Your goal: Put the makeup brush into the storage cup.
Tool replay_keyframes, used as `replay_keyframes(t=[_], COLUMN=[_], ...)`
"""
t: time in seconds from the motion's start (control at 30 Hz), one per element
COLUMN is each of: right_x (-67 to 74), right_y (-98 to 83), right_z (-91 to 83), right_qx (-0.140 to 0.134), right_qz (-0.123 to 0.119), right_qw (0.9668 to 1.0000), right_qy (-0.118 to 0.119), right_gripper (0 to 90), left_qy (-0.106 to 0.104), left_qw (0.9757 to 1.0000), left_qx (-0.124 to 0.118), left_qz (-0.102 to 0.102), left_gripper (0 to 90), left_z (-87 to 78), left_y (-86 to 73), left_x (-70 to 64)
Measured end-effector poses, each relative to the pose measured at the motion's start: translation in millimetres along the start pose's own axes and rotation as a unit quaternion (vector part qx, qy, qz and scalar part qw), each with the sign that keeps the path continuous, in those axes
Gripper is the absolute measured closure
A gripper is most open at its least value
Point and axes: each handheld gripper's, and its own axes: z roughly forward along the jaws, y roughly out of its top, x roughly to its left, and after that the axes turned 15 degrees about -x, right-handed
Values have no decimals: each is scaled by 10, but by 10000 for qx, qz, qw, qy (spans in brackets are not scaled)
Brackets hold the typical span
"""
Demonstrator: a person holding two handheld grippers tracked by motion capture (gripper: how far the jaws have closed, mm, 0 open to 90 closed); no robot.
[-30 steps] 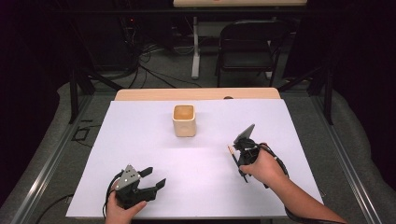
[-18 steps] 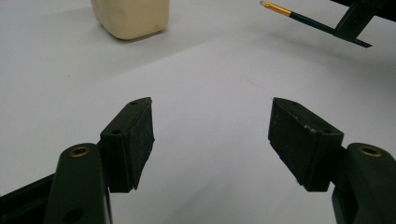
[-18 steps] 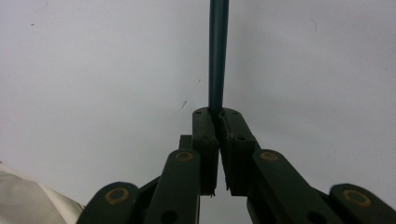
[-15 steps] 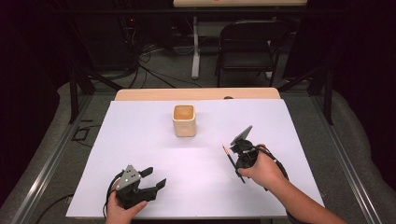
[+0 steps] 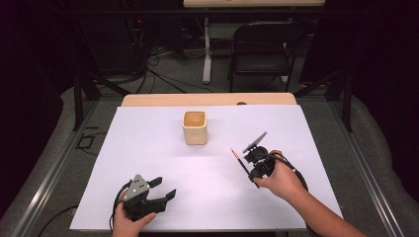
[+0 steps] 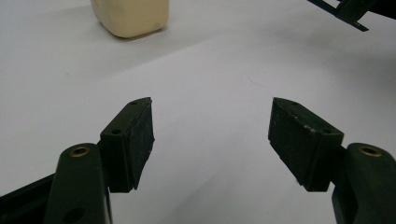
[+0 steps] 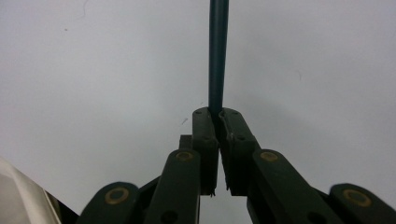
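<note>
My right gripper (image 5: 248, 167) hovers at the right of the white table (image 5: 148, 148), shut on a thin dark pencil (image 5: 239, 160). The pencil's orange tip points up-left, toward a cream square cup (image 5: 195, 127) that stands upright at mid-table. In the right gripper view the jaws (image 7: 218, 123) pinch the pencil (image 7: 218, 56), which runs straight ahead over bare white surface. Near the front edge at the left, my left gripper (image 5: 165, 187) stands open with nothing between its fingers. Beyond the open left gripper (image 6: 212, 135) in its own view stand the cup (image 6: 130, 16) and, farther off, the right gripper (image 6: 350, 11).
A wooden strip (image 5: 207, 99) borders the table's far edge. A black folding chair (image 5: 264, 49) and floor cables (image 5: 163, 69) lie beyond it. Metal rails (image 5: 54, 168) run along both sides of the table.
The right hand has shifted slightly and the pencil's tip has swung a little to the left. The left gripper has not moved.
</note>
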Motion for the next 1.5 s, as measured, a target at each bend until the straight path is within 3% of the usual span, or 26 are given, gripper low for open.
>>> replay_keyframes(t=[0.23,0.27,0.5,0.53,0.87,0.97,1.23,1.33,1.5], right_x=[18,17,26,21,17,29,61,75,104], right_y=[19,17,4,0,-19,-33,-39,-47,-45], right_z=[-44,-44,-33,-28,-31,-21,-16,-12,-17], right_qx=[-268,-359,-549,-681,-1049,-1163,-1442,-1583,-1865], right_qz=[-542,-748,-1022,-1116,-1187,-1379,-1587,-1524,-1518], right_qw=[9982,9965,9932,9913,9869,9832,9764,9752,9699], right_qy=[14,32,100,145,310,288,252,279,380], right_gripper=[849,849,849,849,850,850,849,850,850], left_qy=[10,14,2,4,7,4,3,-5,-5], left_qw=[10000,10000,10000,10000,10000,10000,10000,10000,10000], left_qx=[1,9,13,9,40,61,61,71,81], left_qz=[-23,-16,-21,-26,-20,-6,-21,-24,-10], left_gripper=[312,312,312,312,312,312,312,312,312], left_z=[4,5,11,12,19,21,39,43,45], left_y=[-4,-5,-9,-10,-15,-15,-21,-22,-22], left_x=[4,5,10,10,16,17,20,21,20])
